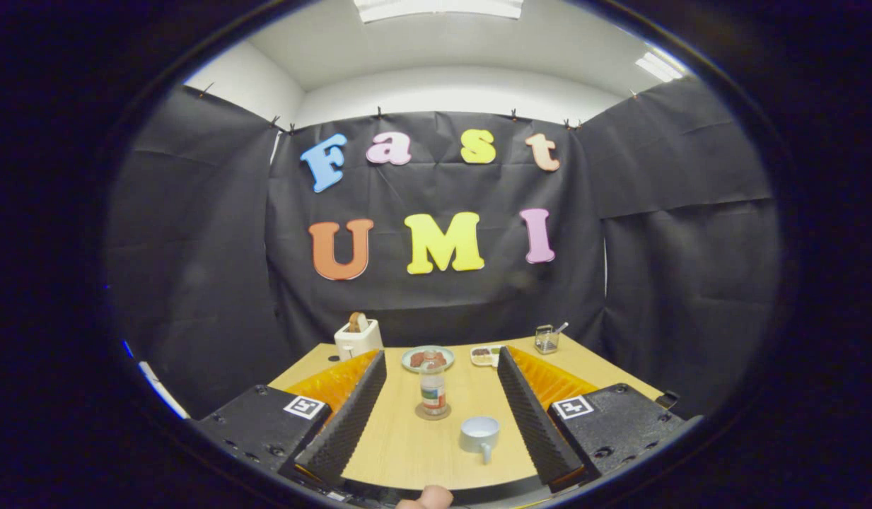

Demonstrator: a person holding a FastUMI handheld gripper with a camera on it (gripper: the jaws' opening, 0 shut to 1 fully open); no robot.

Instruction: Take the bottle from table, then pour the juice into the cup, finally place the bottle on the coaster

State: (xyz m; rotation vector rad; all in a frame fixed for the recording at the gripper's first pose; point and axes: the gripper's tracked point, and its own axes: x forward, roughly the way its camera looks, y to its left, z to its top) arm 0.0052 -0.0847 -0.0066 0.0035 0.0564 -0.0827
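The claw (436, 417) is spread wide and holds nothing, its two ridged fingers (351, 417) reaching forward over the light wooden surface (407, 452). Between the fingers, about midway along them, stands the small clear plastic bottle (433, 390) with a red-banded label, upright on a round brown coaster (433, 413); the writing on the label is too small to read. Nearer the claw's base and slightly toward the right finger sits a pale blue cup (479, 432), its handle pointing back toward the claw, apart from the bottle.

Beyond the fingertips lie a light green round plate (428, 358) with brown food on it and a small white dish (486, 355) beside it. Past the left fingertip is a white toaster (358, 338) with toast sticking up; past the right fingertip is a small clear glass container (547, 339) with a utensil in it. A fingertip of the person's hand (427, 498) shows at the claw's base.
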